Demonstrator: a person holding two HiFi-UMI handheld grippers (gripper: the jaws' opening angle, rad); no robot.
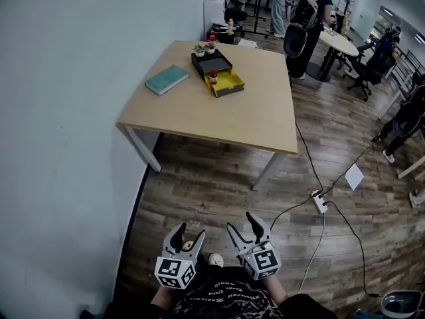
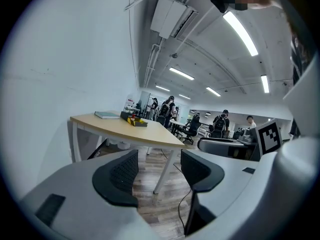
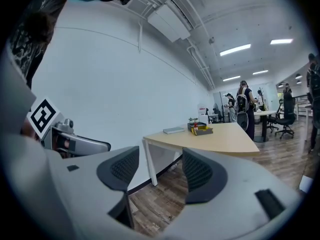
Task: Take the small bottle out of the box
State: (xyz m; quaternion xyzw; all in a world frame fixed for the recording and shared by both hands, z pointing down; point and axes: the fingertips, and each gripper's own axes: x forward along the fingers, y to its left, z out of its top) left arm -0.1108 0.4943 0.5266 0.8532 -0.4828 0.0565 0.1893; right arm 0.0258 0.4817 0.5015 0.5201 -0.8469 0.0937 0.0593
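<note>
A small bottle (image 1: 213,77) with a red cap stands in the yellow box (image 1: 226,83) on the far half of a wooden table (image 1: 199,115). A black tray (image 1: 211,62) lies just behind the box. Both grippers hang low, close to my body, well short of the table. My left gripper (image 1: 186,234) stands open with nothing between its jaws. My right gripper (image 1: 243,224) is open and empty too. In the left gripper view the box (image 2: 136,122) is tiny and far off beyond the gripper (image 2: 159,170). The right gripper view shows the box (image 3: 202,130) far beyond the gripper (image 3: 160,168).
A teal book (image 1: 167,79) lies at the table's left. Small potted plants (image 1: 204,47) stand behind the black tray. A white wall (image 1: 66,111) runs along the left. A power strip (image 1: 319,201) and cables lie on the wood floor. People and office chairs fill the back right.
</note>
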